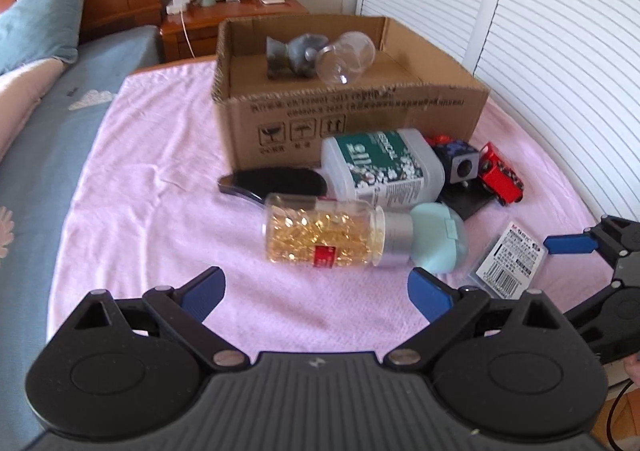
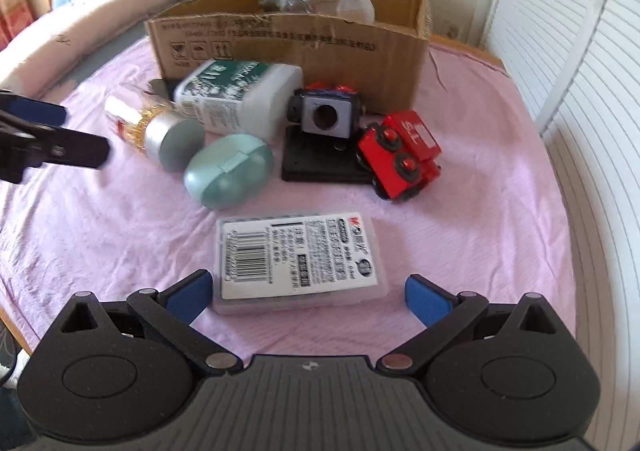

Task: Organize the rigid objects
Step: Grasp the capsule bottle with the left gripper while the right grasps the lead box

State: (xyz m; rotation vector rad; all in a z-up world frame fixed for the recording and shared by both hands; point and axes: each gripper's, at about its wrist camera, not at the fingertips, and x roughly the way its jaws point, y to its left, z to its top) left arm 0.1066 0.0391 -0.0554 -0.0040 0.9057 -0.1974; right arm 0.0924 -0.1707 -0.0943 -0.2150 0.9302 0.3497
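A pink cloth (image 2: 100, 235) is covering the work surface beside a bed, with white louvred doors filling the right of both views. Nearest, in the right wrist view, the right gripper (image 2: 307, 293) is sitting with its blue pads spread wide and empty, and the flat clear plastic case (image 2: 300, 259) is lying just ahead at lower centre, its near end between the fingertips and its long axis running left to right across the gap. In the left wrist view the left gripper (image 1: 316, 291) is likewise gaping and holding nothing, facing the capsule jar (image 1: 324, 241), which is lying on its side, cap toward the right. Farther up are the teal oval case (image 2: 230, 171), white bottle (image 2: 240, 99) and red toy truck (image 2: 402, 159), then the cardboard box (image 2: 288, 47). The right gripper looks nearer its target.
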